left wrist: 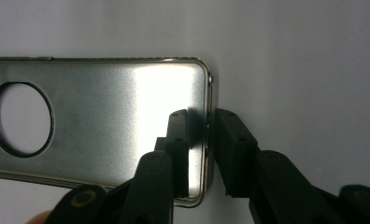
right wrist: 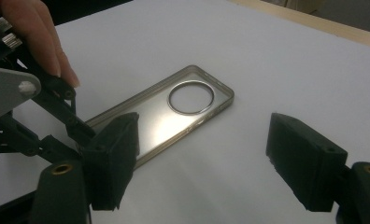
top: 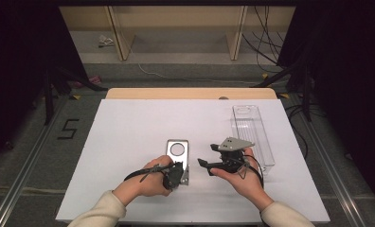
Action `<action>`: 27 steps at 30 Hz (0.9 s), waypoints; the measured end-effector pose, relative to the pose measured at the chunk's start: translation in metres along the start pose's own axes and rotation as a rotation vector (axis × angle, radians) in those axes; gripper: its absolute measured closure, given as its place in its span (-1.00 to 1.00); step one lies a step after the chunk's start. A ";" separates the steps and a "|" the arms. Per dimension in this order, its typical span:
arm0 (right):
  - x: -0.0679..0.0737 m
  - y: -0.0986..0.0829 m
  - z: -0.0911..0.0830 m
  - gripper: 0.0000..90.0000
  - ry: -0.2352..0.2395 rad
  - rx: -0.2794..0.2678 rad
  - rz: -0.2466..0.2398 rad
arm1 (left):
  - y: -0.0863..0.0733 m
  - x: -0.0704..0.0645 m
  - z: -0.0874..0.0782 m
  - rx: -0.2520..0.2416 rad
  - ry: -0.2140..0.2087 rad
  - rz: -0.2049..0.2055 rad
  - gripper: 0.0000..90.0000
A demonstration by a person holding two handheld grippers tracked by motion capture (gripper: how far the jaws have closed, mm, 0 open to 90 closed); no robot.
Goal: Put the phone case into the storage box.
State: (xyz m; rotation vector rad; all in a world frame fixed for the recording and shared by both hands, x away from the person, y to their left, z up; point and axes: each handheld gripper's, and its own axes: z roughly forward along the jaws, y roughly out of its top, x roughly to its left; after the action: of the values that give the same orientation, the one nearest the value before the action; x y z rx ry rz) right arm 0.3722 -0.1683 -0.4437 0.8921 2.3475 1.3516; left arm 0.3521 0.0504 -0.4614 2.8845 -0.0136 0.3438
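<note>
1. The left gripper [left wrist: 202,140] is clenching its jaws on the short edge of the phone case [left wrist: 103,121], lying flat in the frame's left half.
2. The right gripper [right wrist: 202,158] is hovering released, lower centre.

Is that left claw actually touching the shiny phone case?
Touching. In the left gripper view, the left claw straddles the end rim of the phone case, its jaws pressed against it.

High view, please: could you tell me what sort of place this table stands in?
Probably a recording room or lab: a white-covered table between black curtains, loose cables on the floor, a "5" marked on the floor, and bare wooden shelving behind.
</note>
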 end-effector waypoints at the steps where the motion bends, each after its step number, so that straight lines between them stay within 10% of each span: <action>1: 0.000 0.000 0.000 -0.40 0.000 0.000 0.000 | 0.000 0.000 0.000 0.002 -0.001 0.002 0.69; 27: 0.000 0.000 0.000 -0.40 0.005 0.000 0.001 | 0.002 -0.002 0.000 0.019 0.000 0.041 0.86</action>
State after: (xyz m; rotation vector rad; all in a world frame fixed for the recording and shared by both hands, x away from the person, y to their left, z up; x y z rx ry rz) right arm 0.3720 -0.1679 -0.4438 0.8906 2.3514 1.3558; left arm 0.3500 0.0486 -0.4614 2.9064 -0.0699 0.3530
